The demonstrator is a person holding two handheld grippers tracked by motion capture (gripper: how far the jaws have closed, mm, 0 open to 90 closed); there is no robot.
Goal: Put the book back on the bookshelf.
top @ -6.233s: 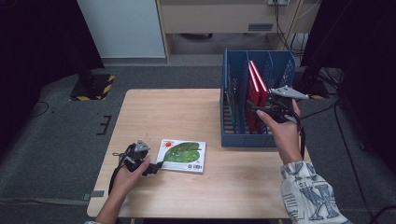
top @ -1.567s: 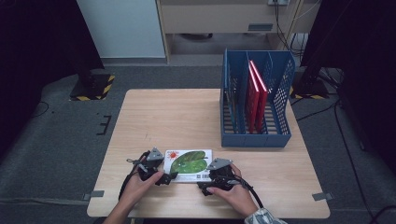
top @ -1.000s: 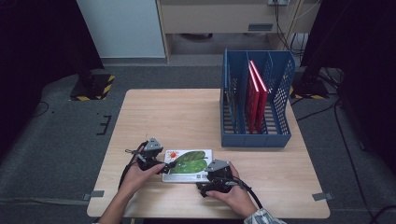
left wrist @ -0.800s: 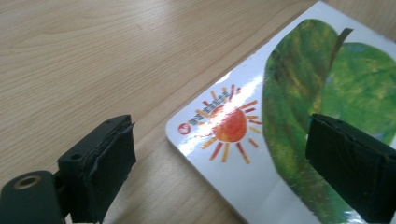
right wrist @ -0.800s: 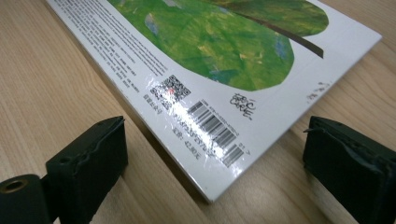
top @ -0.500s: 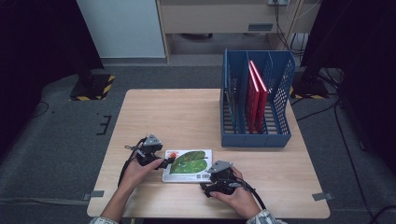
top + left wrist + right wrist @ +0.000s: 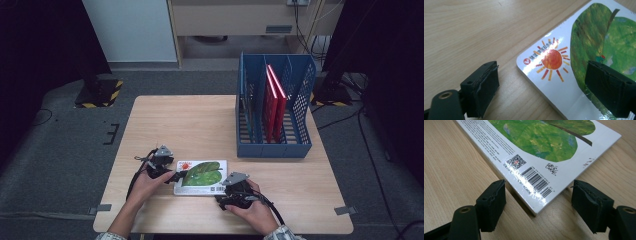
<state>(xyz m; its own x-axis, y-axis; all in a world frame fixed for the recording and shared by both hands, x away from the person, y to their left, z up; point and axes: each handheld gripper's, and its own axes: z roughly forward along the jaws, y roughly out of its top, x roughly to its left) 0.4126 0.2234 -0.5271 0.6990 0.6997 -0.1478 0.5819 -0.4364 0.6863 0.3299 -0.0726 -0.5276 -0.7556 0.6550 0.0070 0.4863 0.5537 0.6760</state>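
While the leaf-cover picture book [image 7: 201, 177] lies flat on the wooden surface [image 7: 200, 125] at the lower centre of the high view, I have my left tongs [image 7: 176, 176] at its left edge and my right tongs [image 7: 226, 195] at its lower right corner. Both pairs stand spread; the left have just been opening, one jaw over the cover, the right closing, the barcode corner [image 7: 536, 182] between their jaws, untouched. At upper right stands a blue file rack [image 7: 274, 107] holding red books [image 7: 272, 100].
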